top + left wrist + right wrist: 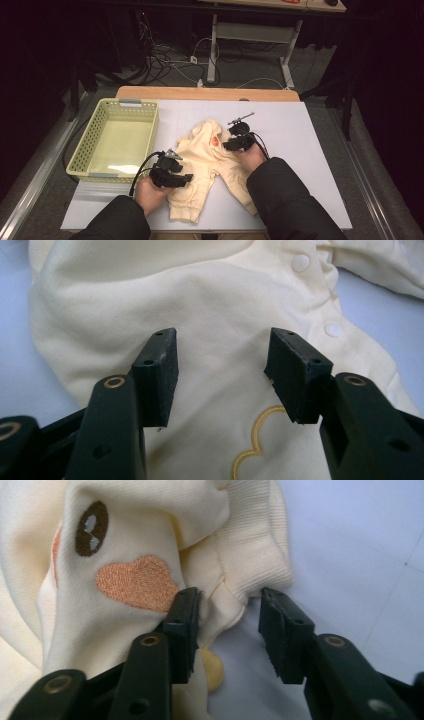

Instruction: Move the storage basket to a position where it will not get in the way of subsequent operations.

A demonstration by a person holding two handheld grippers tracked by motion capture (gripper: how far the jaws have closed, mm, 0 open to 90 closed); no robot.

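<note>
A person in dark, padded long sleeves (290,200) works with two handheld grippers of matte black plastic. The left gripper (172,175) trails a black cable and carries a grey three-cornered plate. The right gripper (239,142) is topped by a round black knob and a thin grey bar. Brass-ringed pivots and small screw holes mark the blocky black jaws.

One pale yellow baby garment of soft cotton (210,165) lies on the one white worktop (310,150). One light green perforated plastic basket (95,135) stands there too. Two black hand-held grippers: left (187,176), right (235,134).
</note>
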